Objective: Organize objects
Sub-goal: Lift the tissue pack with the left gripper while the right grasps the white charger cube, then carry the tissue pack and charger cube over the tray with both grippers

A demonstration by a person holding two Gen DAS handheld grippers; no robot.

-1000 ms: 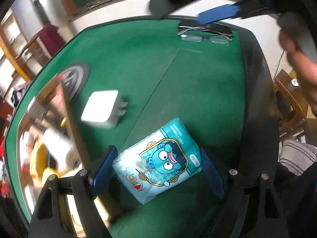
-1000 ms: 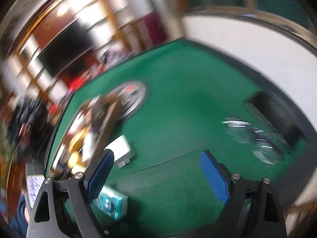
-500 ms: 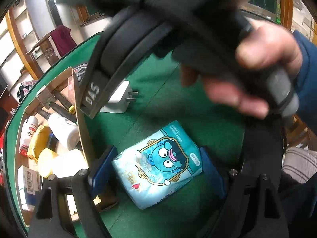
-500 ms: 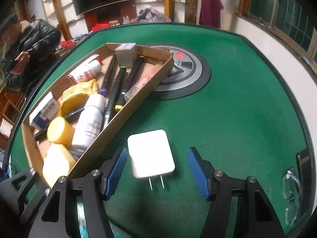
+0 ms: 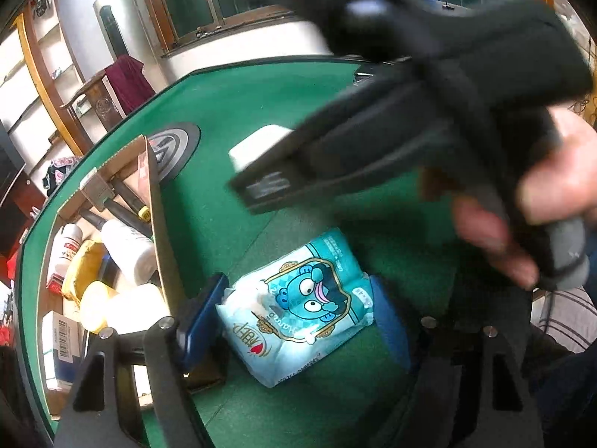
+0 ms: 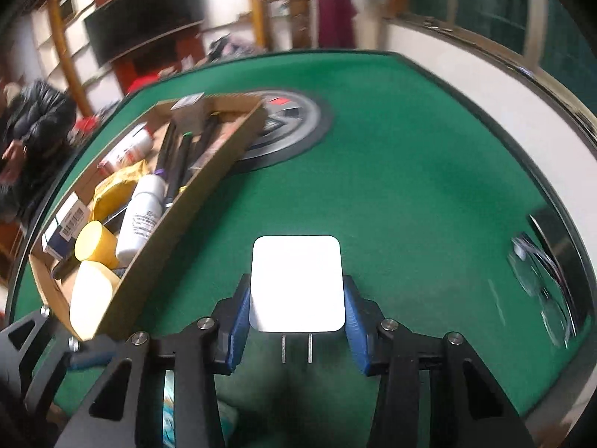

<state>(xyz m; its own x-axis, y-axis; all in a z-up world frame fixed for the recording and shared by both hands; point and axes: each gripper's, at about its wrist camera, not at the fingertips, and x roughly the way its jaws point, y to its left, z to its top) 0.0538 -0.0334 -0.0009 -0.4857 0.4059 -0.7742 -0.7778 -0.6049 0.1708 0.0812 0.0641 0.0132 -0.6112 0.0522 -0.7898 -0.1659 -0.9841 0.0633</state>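
white charger (image 6: pixel 297 283), teal tissue pack (image 5: pixel 298 308), flat

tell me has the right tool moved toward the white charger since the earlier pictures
Yes. In the right wrist view the right tool has come forward and down: its jaws are closing around the white charger, beside the cardboard box.

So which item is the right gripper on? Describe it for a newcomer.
On the green table, just right of the cardboard tray, the right gripper is closing around a white charger. It is the only plain white block, with two prongs.
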